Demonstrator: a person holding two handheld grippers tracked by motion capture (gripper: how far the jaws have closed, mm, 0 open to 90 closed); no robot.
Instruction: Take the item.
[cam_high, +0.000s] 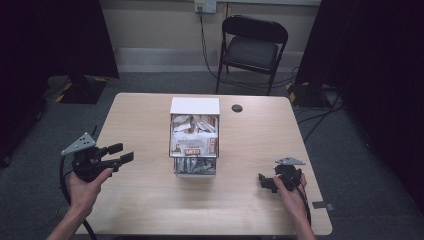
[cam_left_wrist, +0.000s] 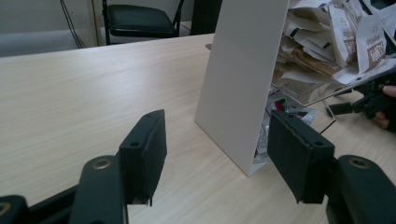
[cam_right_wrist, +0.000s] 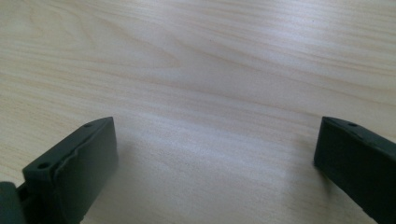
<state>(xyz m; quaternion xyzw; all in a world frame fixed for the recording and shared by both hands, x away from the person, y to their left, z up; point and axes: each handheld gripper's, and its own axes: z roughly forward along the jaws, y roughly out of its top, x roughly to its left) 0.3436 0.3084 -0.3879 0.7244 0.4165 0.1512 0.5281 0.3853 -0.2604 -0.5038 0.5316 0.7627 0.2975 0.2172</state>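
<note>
A white display box (cam_high: 194, 106) stuffed with brown-and-white snack packets (cam_high: 194, 134) stands in the middle of the wooden table (cam_high: 140, 200). My left gripper (cam_high: 124, 152) is held above the table's left side, pointing toward the box, open with nothing between its jaws. In the left gripper view the box's white side wall (cam_left_wrist: 243, 79) rises just past the left gripper (cam_left_wrist: 217, 163), with packets (cam_left_wrist: 327, 42) spilling from its front. My right gripper (cam_high: 265, 182) rests low at the table's right front, open. In the right gripper view, bare wood lies between the wide-apart jaws of the right gripper (cam_right_wrist: 215, 163).
A small black round disc (cam_high: 237, 108) lies on the table behind the box. A black folding chair (cam_high: 252, 47) stands beyond the far edge, with cables on the floor around it. Dark curtains hang on both sides.
</note>
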